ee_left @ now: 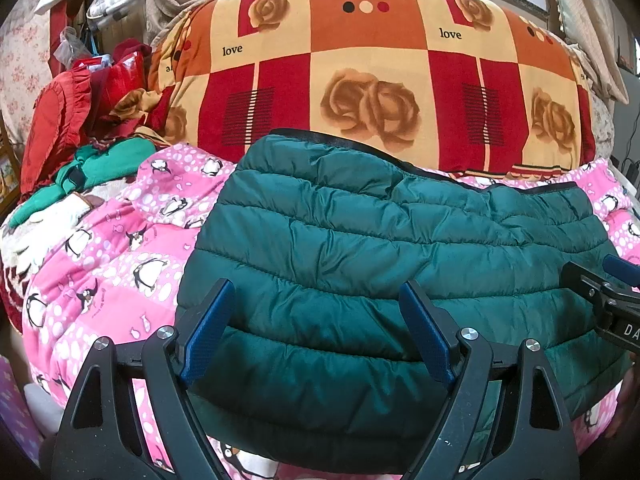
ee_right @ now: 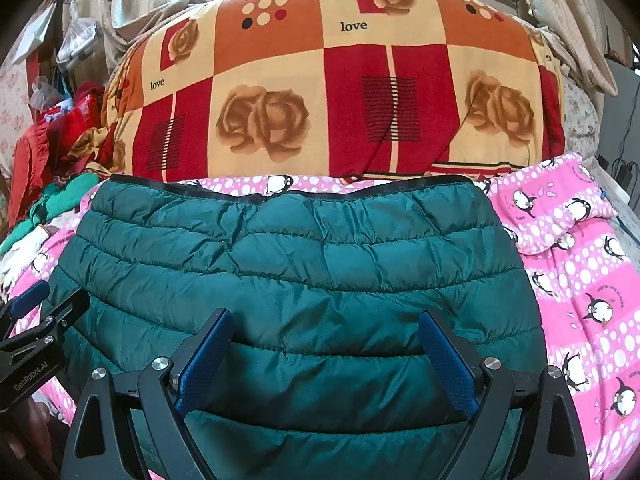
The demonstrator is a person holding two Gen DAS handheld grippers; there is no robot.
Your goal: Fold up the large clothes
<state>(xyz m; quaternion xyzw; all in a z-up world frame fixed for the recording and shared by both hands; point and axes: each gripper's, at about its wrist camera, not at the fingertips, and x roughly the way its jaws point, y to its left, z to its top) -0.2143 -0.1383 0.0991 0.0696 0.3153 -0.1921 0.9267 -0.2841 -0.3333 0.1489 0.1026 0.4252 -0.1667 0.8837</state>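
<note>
A dark green quilted puffer jacket (ee_left: 380, 248) (ee_right: 288, 264) lies folded into a flat rectangle on the pink penguin bedspread (ee_left: 100, 264), its black-trimmed edge at the far side. My left gripper (ee_left: 316, 292) hovers over the jacket's near left part, its blue-padded jaws wide apart with nothing between them. Over the near middle my right gripper (ee_right: 326, 322) is open too, holding nothing. Each gripper shows at the edge of the other's view: the right one (ee_left: 612, 280) at the right edge, the left one (ee_right: 36, 304) at the left edge.
A big rolled quilt (ee_left: 360, 76) (ee_right: 320, 92) with red and orange squares and roses lies just behind the jacket. Red cushions and bags (ee_left: 64, 112) and a green garment (ee_left: 92, 168) pile up at the left. Pink bedspread (ee_right: 580, 280) spreads out right of the jacket.
</note>
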